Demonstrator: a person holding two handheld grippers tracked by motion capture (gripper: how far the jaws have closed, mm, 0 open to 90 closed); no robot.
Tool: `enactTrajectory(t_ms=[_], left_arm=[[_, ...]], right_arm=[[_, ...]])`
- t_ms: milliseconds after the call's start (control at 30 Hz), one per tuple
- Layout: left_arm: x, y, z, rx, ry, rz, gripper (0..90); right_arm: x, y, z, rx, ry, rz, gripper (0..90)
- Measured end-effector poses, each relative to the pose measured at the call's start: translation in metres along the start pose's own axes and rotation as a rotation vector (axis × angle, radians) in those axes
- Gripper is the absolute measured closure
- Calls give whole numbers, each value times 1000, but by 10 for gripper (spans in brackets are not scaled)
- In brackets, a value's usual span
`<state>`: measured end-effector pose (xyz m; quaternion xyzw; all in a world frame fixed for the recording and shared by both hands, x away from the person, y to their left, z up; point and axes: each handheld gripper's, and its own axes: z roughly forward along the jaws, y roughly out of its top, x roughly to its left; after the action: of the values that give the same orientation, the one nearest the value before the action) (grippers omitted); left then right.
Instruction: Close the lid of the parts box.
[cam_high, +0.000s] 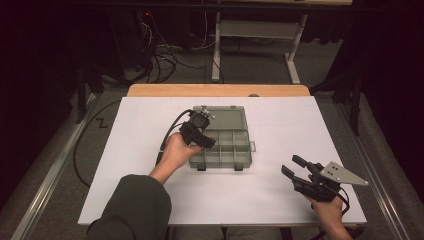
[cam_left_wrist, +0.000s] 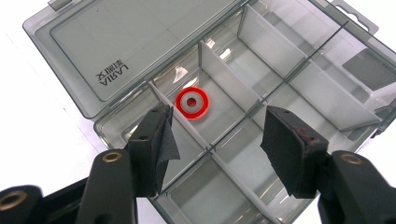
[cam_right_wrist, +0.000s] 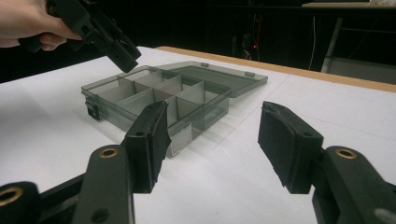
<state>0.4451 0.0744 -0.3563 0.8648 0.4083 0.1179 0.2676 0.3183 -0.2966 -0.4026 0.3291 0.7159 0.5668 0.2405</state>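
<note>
Risk sits with the left gripper (cam_left_wrist: 215, 140), jaws spread and empty above the open compartment box (cam_high: 235, 117) mid-tabletop — the red ring (cam_left_wrist: 191, 103) lies in a compartment beside a divider, so a descending pad could strike that wall and shove the light box. The right gripper (cam_right_wrist: 212, 140), also released and empty, waits near the tabletop's right front corner — too far to steady it.
</note>
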Motion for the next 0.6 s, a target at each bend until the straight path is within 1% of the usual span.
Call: enactTrajectory(t_ms=[133,233,367,467,600], left_arm=[[1,-3,-2,-5,-1,-4,427],[3,-6,-4,-7,-4,-8,424],[5,-12,-8,-14,12,-13,422],[8,-15,-11,-24,18,-25,419],[11,-19,-13,-28,27,-26,416]], right_arm=[[0,0,1,6,0,9,459],[2,1,2,11,-4,-11,462],[3,1,4,26,4,-11,471],[4,2,3,27,6,-7,479],[4,3,3,27,9,-5,490]])
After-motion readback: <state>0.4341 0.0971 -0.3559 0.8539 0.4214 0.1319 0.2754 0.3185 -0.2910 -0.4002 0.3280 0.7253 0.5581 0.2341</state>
